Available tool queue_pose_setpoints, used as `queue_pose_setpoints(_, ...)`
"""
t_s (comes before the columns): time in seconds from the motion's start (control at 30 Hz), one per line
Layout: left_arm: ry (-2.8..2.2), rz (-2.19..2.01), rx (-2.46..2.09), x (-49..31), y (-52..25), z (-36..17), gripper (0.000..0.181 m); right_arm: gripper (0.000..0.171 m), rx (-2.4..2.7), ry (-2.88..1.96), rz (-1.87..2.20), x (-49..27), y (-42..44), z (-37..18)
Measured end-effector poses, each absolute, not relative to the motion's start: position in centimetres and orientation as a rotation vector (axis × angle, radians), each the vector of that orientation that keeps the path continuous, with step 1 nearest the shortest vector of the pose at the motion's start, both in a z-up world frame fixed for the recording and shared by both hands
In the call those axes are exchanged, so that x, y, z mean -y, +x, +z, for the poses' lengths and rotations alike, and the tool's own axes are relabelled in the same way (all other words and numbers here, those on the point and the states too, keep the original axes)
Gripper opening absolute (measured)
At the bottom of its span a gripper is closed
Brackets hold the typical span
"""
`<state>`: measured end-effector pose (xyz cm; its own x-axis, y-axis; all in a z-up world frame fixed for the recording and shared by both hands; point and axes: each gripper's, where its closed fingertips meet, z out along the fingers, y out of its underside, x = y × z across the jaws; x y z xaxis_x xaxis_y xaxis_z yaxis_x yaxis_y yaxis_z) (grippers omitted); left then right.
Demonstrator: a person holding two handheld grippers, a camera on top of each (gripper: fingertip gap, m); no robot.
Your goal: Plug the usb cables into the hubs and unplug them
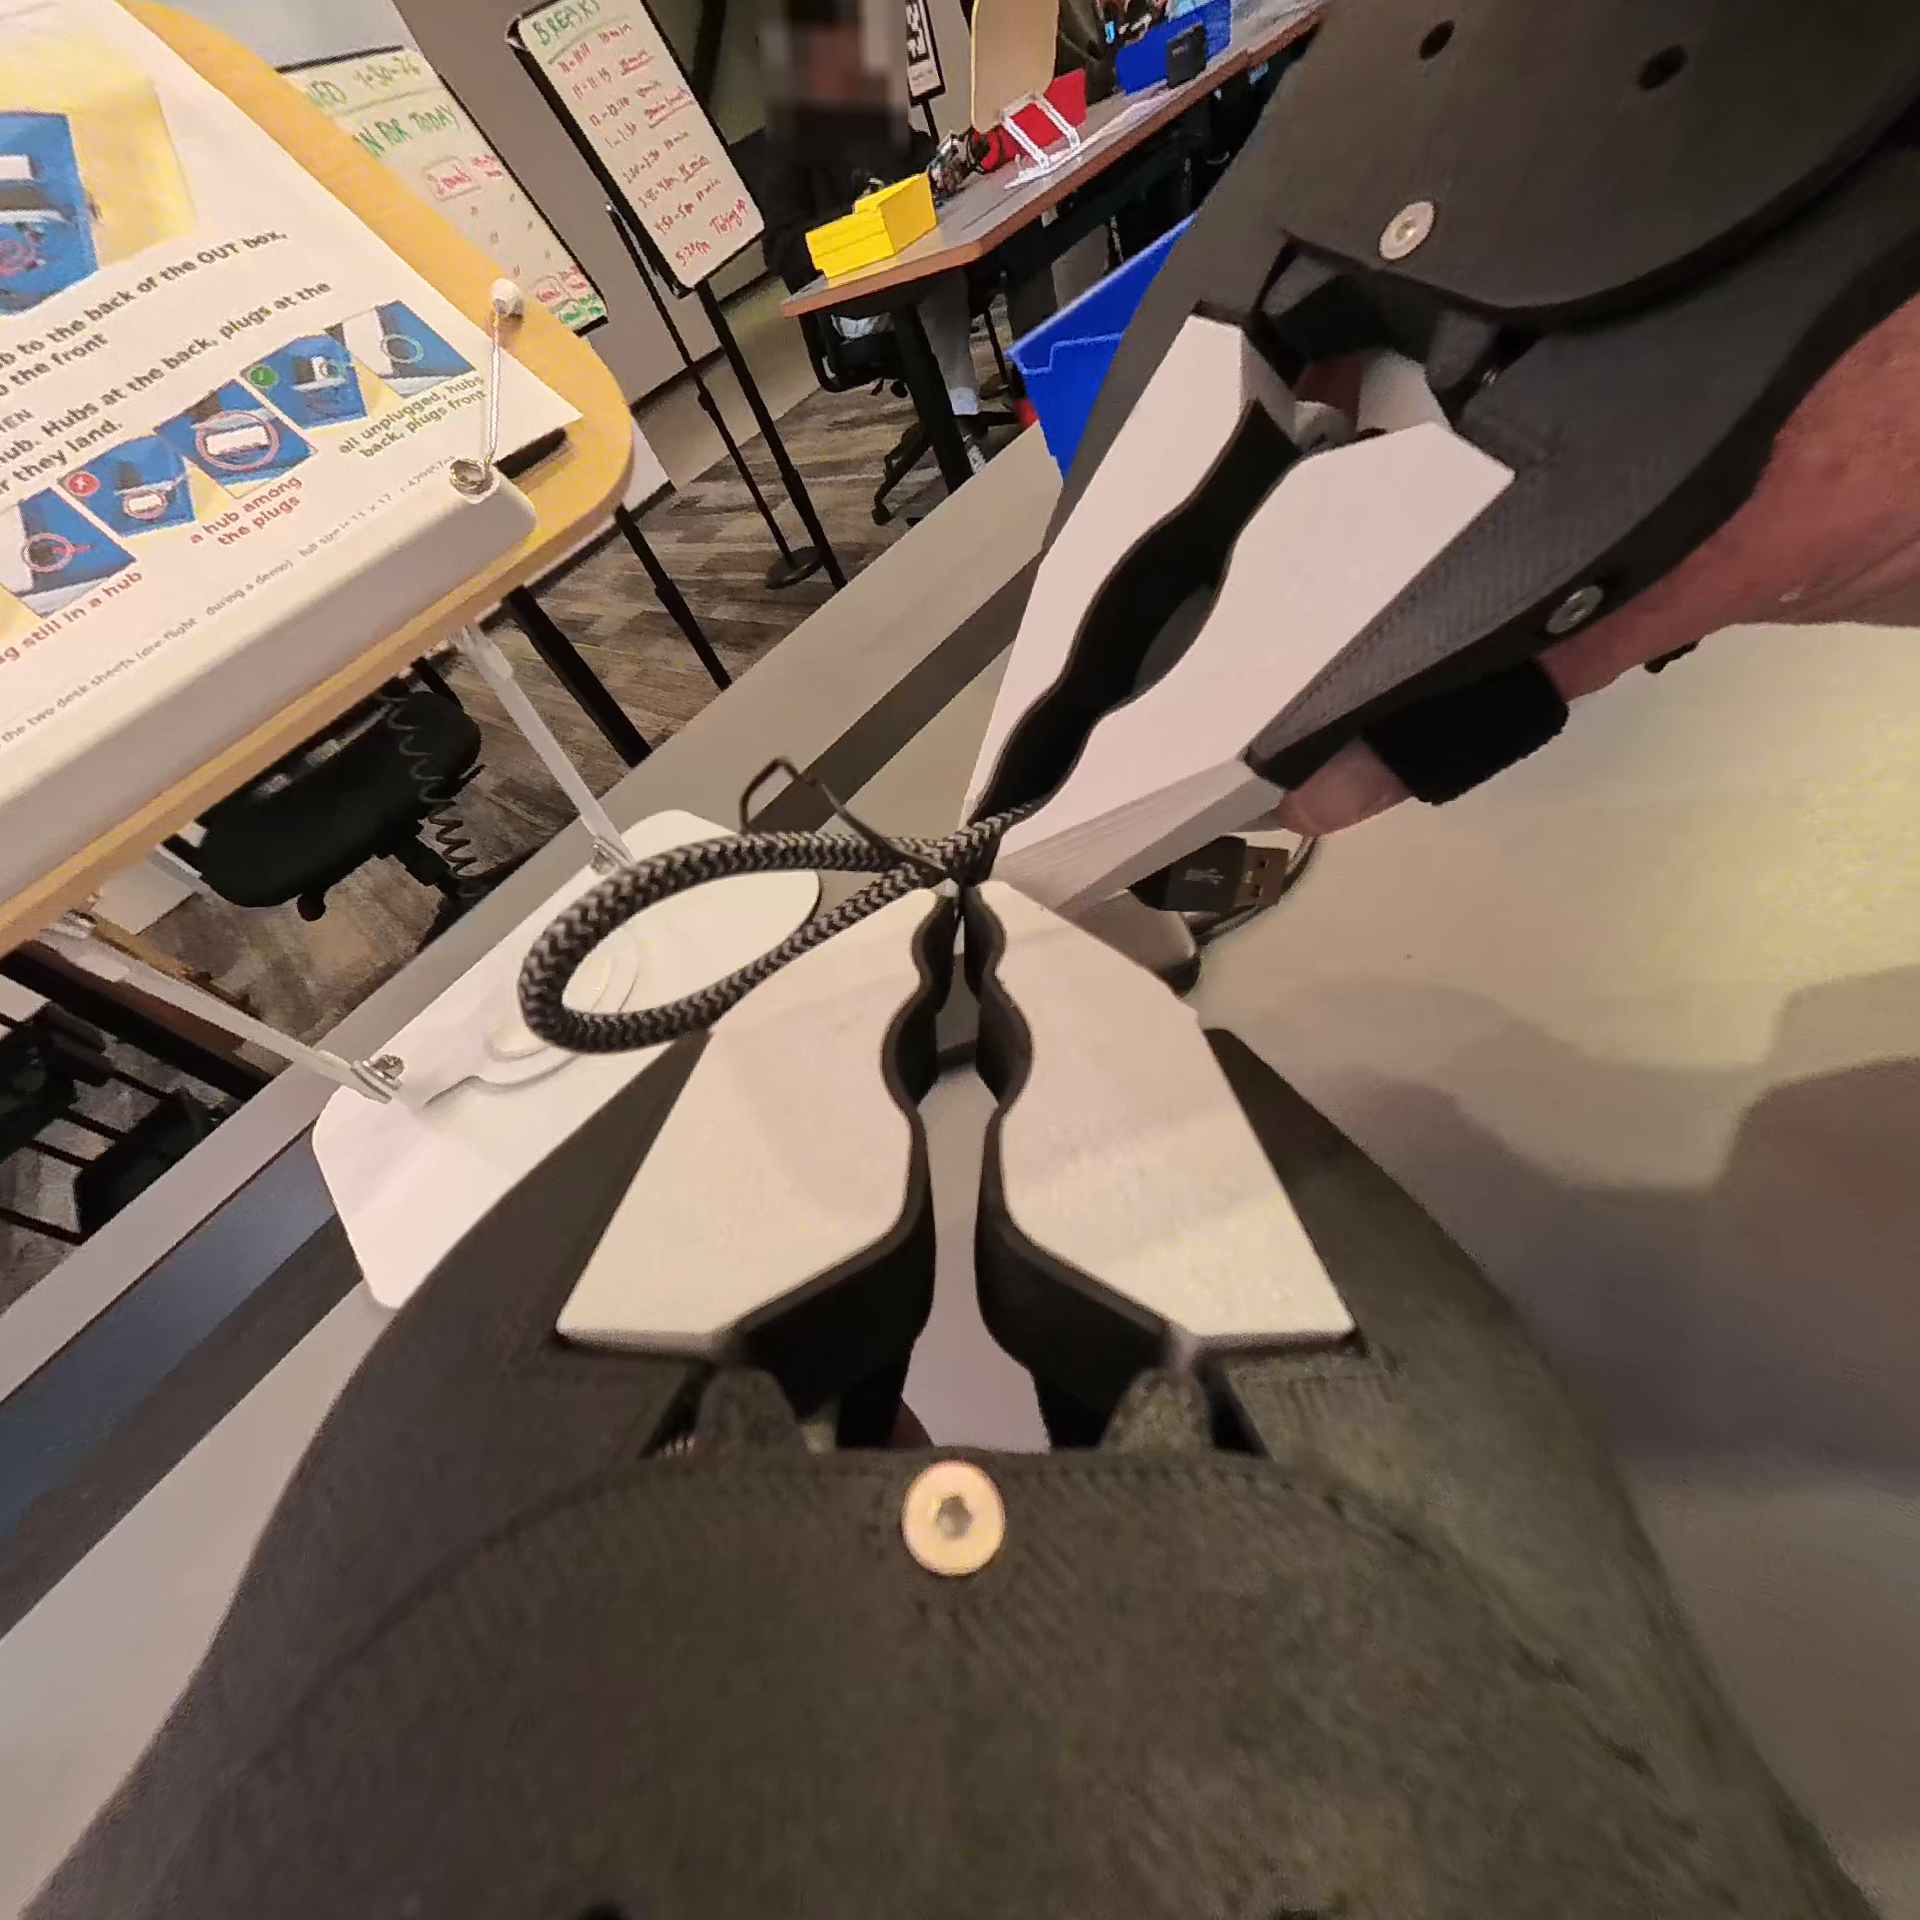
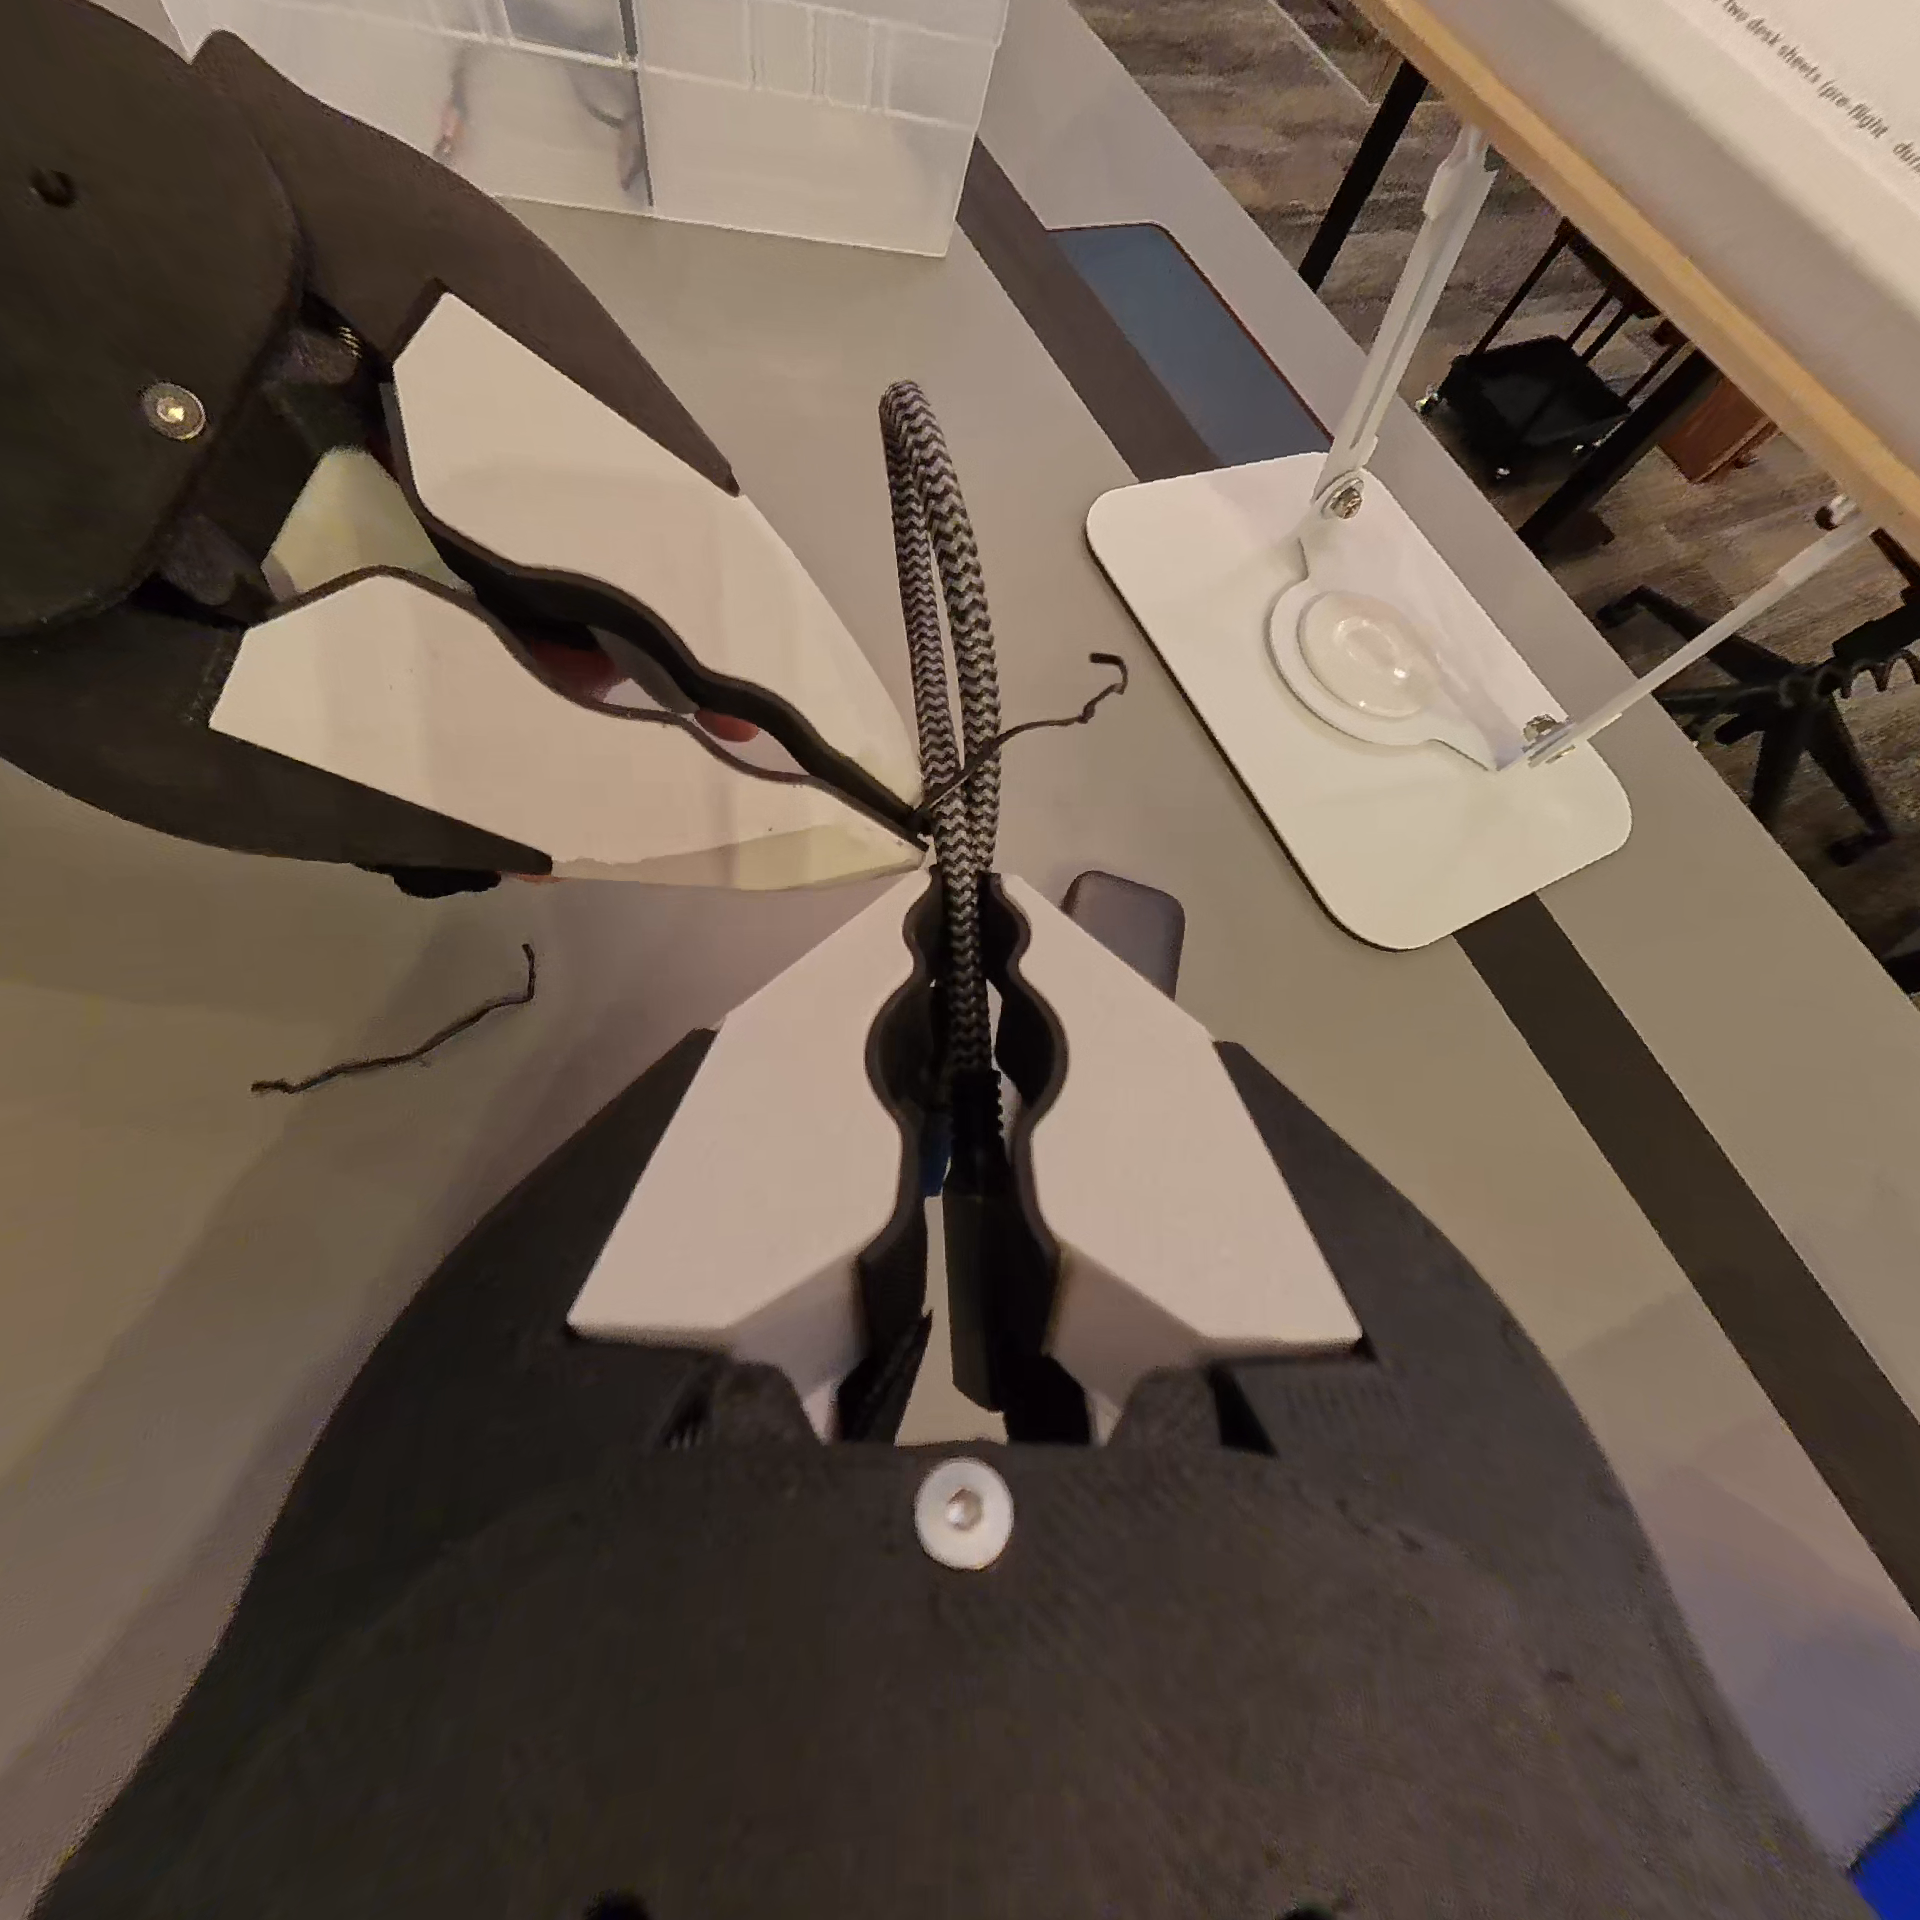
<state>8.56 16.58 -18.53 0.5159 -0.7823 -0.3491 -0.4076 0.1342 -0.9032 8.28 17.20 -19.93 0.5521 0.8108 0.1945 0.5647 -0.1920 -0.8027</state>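
Far left on the worktop [image 2: 260, 1299], a loose bit of black wire [image 2: 416, 1049] is seen lying by itself, prob. a tie already taken off something.

Next to the right, the left gripper [image 2: 914, 831] is brought in w/ its jaws drawn together at the tips, apparently nipped on the thin black twist tie [image 2: 1049, 717] that binds the cable. How firmly it is held can't be told.

At centre, the usb cable [image 2: 940, 582], a black-and-grey braided one, is folded double into a loop and tied at the neck. It is held off the worktop, btwn the two grippers. The right gripper [image 2: 961, 888] is clamped on the doubled cable just below the tie, w/ the rest of the cable running back btwn its jaws. In the left wrist view a bare metal plug [image 1: 1236, 868] is seen under this gripper, in nothing.

Just right of that, a dark rounded item [image 2: 1132, 920] is partly hidden; whether it is a hub can't be told. Further right, the white stand base [image 2: 1382, 790] is set.

Progress is judged as early: the cable is not yet unbundled, nothing is seen plugged. Untying, plugging in and unplugging are all left.
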Motion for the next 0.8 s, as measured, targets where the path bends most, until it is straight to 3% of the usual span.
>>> queue_pose_setpoints(0.8, -1.462, -0.245, -1.087, -16.68, 8.00, -18.67, 0.014, 0.003, 1.065, -1.899, 0.526, -16.52, 8.11, -19.86)
